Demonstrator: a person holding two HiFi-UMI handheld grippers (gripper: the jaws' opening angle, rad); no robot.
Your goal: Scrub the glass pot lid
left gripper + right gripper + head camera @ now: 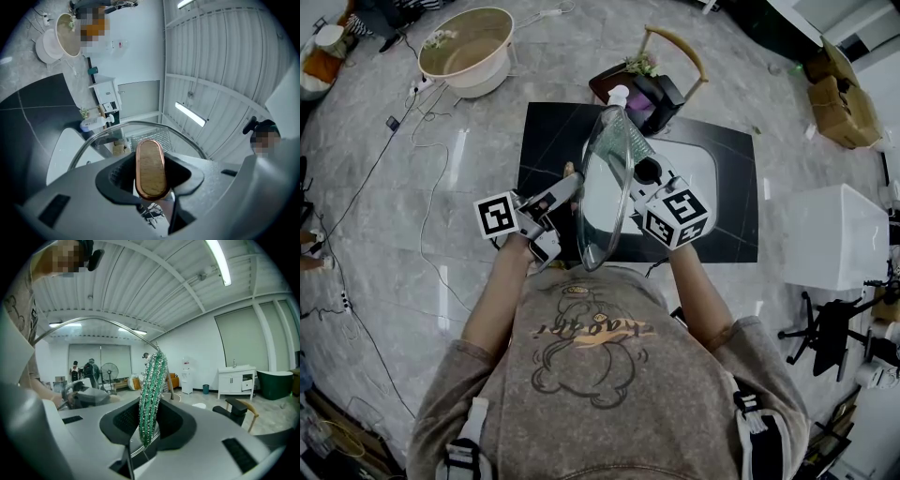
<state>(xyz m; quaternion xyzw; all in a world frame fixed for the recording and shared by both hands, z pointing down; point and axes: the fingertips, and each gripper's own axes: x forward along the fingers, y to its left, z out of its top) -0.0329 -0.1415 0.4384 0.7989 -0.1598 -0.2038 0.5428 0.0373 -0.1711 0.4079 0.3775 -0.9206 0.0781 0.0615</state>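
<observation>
The glass lid [605, 202] is up in the air on its edge, between the two grippers and above the white basin [727, 173] on the black mat [546, 141]; the left gripper [569, 184] is clamped on the lid's wooden handle [150, 166], whose copper-edged end sits squarely between the jaws in the left gripper view; the right gripper [636, 161] pinches a green and silver scrub pad [152, 390], which stands upright between its jaws on the far side of the glass from the handle; the head view does not settle whether the pad is touching the glass or just beside it; by my reading both tools are picked up and the scrubbing is either just starting or under way, with none of it provably done; the glass shows no suds and no clear line between wiped and unwiped parts, so how much is left cannot be told; rinsing and setting the lid down seem yet to come.
</observation>
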